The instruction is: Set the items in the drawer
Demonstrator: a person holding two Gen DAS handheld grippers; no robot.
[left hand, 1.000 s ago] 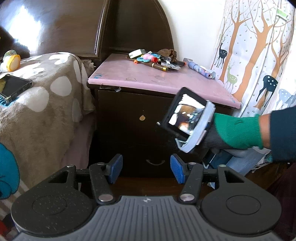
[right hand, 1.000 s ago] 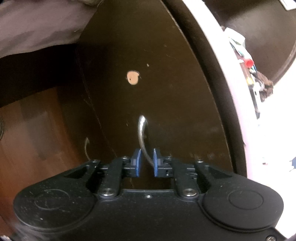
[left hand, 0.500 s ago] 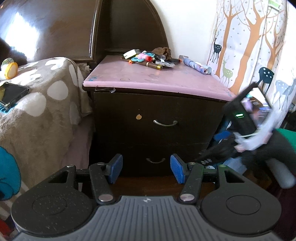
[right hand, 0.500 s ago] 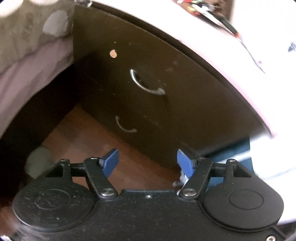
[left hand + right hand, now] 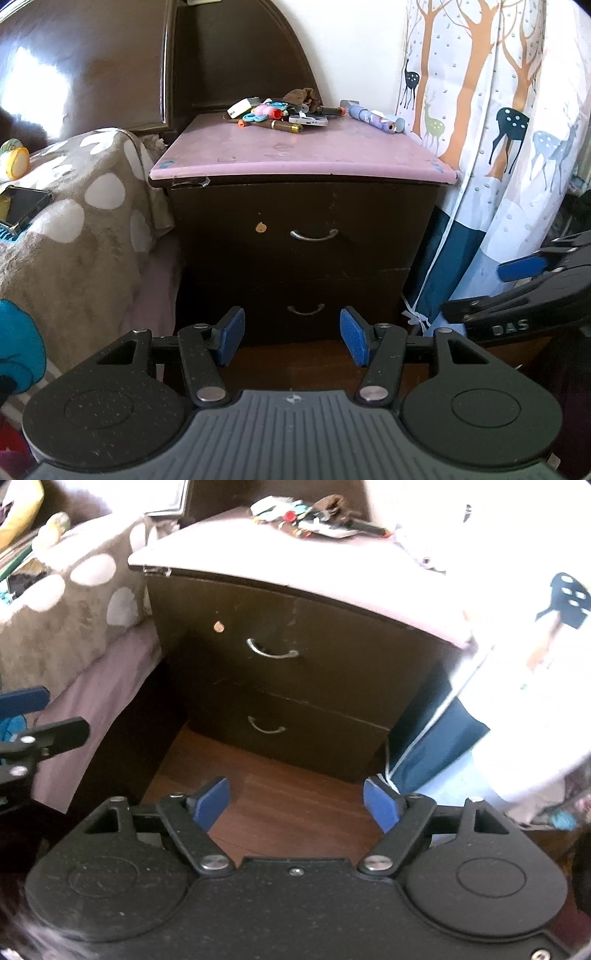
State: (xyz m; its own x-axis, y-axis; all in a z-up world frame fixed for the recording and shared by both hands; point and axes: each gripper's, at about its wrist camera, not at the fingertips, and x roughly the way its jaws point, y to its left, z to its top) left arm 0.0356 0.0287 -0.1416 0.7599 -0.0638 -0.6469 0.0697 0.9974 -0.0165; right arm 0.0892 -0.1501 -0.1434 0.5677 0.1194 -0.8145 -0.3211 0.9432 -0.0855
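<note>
Facing the dark nightstand from a little way back, both grippers are empty and neither touches it. The left gripper holds its fingers about half apart with only floor and the lower drawer front seen between them. The right gripper has its fingers spread wide and its jaws are opening further, nothing between them but the wooden floor.

Judging by the fronts, both the upper drawer and the lower drawer sit flush and closed, each with its curved metal handle free. The items to be stowed lie in a loose cluster at the back of the pink tabletop: a small white box, a teal and pink toy, a brown tube, a purple patterned pen-like stick and some darker bits I cannot make out. None has gone into a drawer as far as can be seen.

So the task looks to be at its start: a drawer needs pulling open, then each item carried from the tabletop into it, then the drawer pushed shut
</note>
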